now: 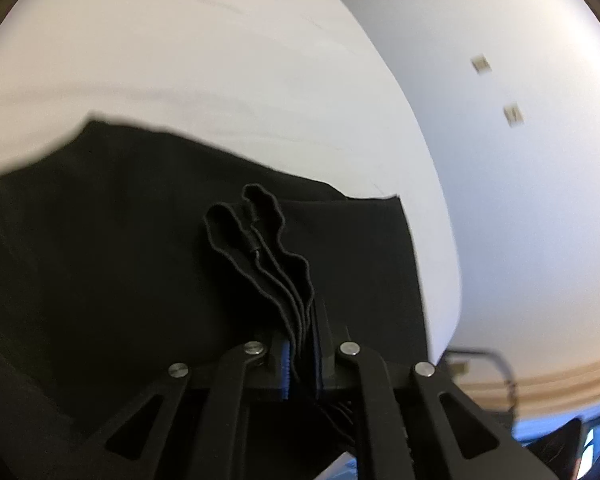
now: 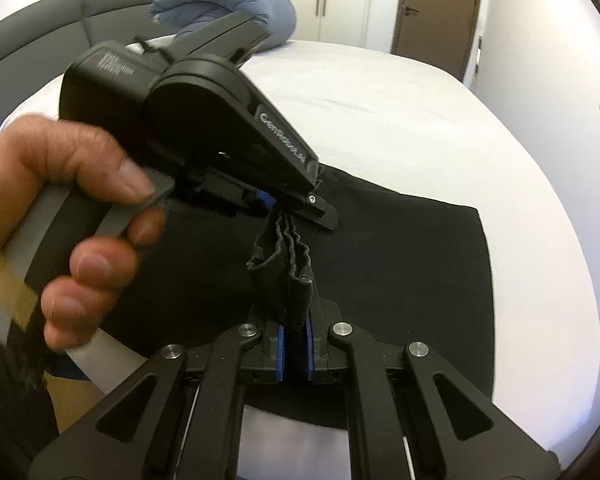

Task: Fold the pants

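Nearest us, our right gripper (image 2: 295, 350) is pinching a bunched edge of the black pants (image 2: 400, 264), and just beyond it our left gripper (image 2: 288, 206) is clamped on the same stack of layers, the two grips almost touching. In the left view, several wavy edges (image 1: 260, 248) stick out past the pads, so a layer may slip free if we pull unevenly. The rest of the pants lie spread on the white bed (image 2: 440, 120) near its front edge; dragging too fast could crumple them or pull them off the mattress.
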